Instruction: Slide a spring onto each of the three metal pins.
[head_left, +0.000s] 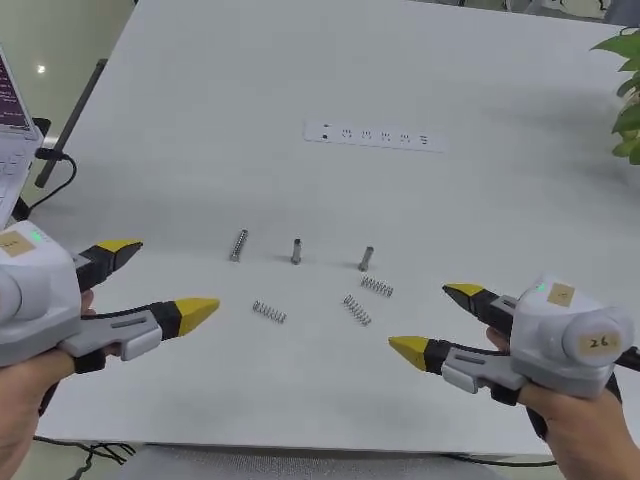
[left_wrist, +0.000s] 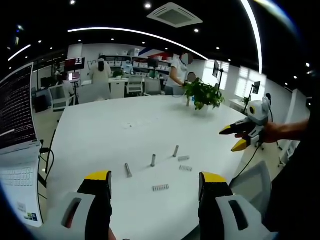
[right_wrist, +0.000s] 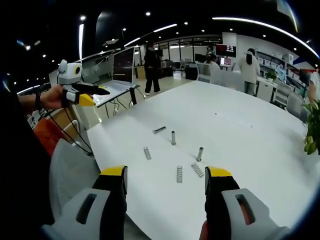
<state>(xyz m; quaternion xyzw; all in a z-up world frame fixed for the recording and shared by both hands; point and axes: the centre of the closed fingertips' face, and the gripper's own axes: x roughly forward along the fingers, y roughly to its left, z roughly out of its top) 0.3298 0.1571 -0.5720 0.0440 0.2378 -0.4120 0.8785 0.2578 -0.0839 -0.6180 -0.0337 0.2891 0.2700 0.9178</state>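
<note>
Holding left gripper (head_left: 160, 277) and right gripper (head_left: 435, 319) spread wide and empty, flanking three loose springs (head_left: 357, 309) just before three pins (head_left: 296, 251), seemingly poised for a first pickup.

I see a matt, smooth white table (head_left: 200, 130), dull grey metal pins (head_left: 296, 251), shinier wire springs (head_left: 357, 309), and a smooth white plastic power strip (head_left: 374, 137) far off

Three metal pins (head_left: 296, 251) in a row, three springs (head_left: 357, 310) lying loose nearby
</note>
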